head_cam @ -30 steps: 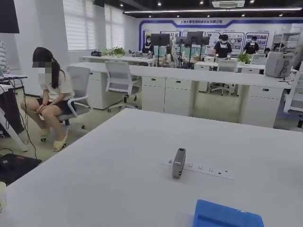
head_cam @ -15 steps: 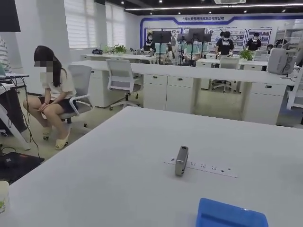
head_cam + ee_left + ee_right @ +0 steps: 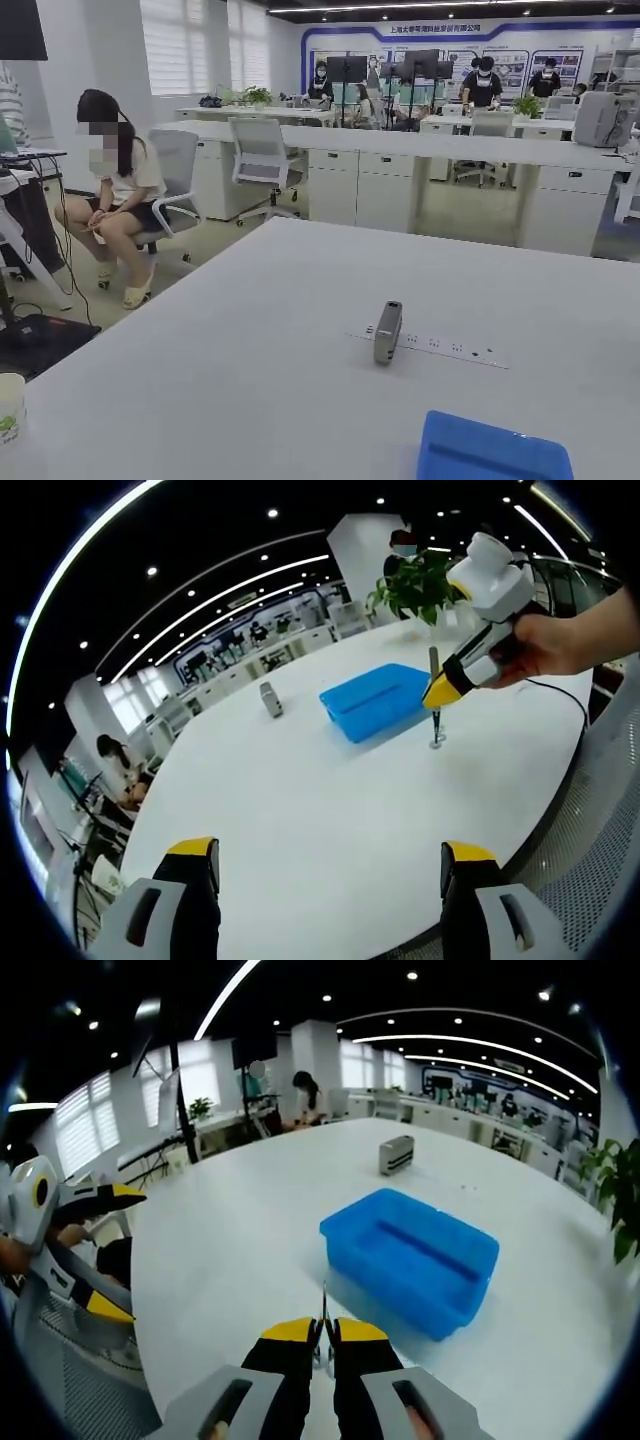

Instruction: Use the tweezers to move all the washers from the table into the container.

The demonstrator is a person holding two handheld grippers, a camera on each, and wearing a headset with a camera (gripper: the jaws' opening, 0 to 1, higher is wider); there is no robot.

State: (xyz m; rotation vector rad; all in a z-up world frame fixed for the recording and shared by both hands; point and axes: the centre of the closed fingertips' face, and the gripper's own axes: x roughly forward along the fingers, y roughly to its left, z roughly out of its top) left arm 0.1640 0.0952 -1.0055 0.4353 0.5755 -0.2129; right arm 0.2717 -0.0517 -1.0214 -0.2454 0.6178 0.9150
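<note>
Both container (image 3: 495, 452) and power strip (image 3: 440, 346) lie unmoved; right claw (image 3: 322, 1332) pinches tweezers (image 3: 435, 720).

Grey adapter (image 3: 387, 332) upright on power strip (image 3: 445, 347); person (image 3: 115, 190) seated on chair (image 3: 181, 165) beyond.

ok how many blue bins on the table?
1. The blue bin sits on the white table just ahead of the right gripper, which is shut on the tweezers. Not all of the table is in view, so another could be hidden.

Open office: desks (image 3: 372, 196), swivel chairs (image 3: 258, 150)
</note>
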